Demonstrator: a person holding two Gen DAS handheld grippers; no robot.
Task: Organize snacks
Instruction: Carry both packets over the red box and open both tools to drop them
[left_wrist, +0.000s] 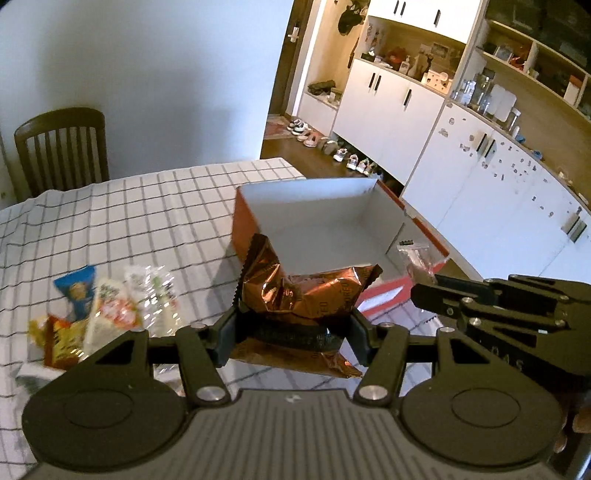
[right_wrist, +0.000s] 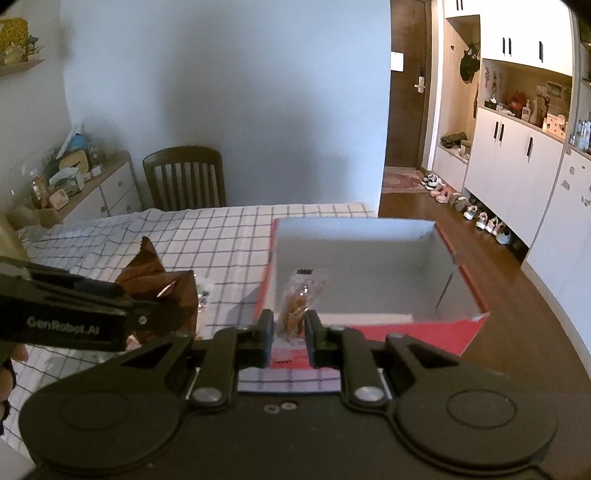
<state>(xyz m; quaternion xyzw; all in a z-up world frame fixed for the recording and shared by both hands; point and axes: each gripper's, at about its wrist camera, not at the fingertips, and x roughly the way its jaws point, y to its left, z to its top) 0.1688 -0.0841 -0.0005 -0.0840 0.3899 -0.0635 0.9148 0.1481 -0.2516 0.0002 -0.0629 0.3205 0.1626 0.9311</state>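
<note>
My left gripper (left_wrist: 295, 321) is shut on a shiny copper-brown snack bag (left_wrist: 306, 291), held above the checked cloth just before the near left corner of a red box with a white inside (left_wrist: 314, 206). My right gripper (right_wrist: 290, 326) is shut on a clear packet of brown snacks (right_wrist: 295, 306), held over the near rim of the box (right_wrist: 351, 240). In the left wrist view the right gripper (left_wrist: 424, 291) reaches in from the right with the clear packet (left_wrist: 413, 258). In the right wrist view the left gripper (right_wrist: 173, 314) and the brown bag (right_wrist: 147, 269) show at the left.
A pile of loose snack packets (left_wrist: 103, 314) lies on the checked tablecloth (left_wrist: 147, 221) left of the box. A wooden chair (right_wrist: 184, 177) stands behind the table and a low sideboard (right_wrist: 92, 184) at the far left. White cabinets (left_wrist: 480, 184) and shoes (left_wrist: 351, 158) line the right.
</note>
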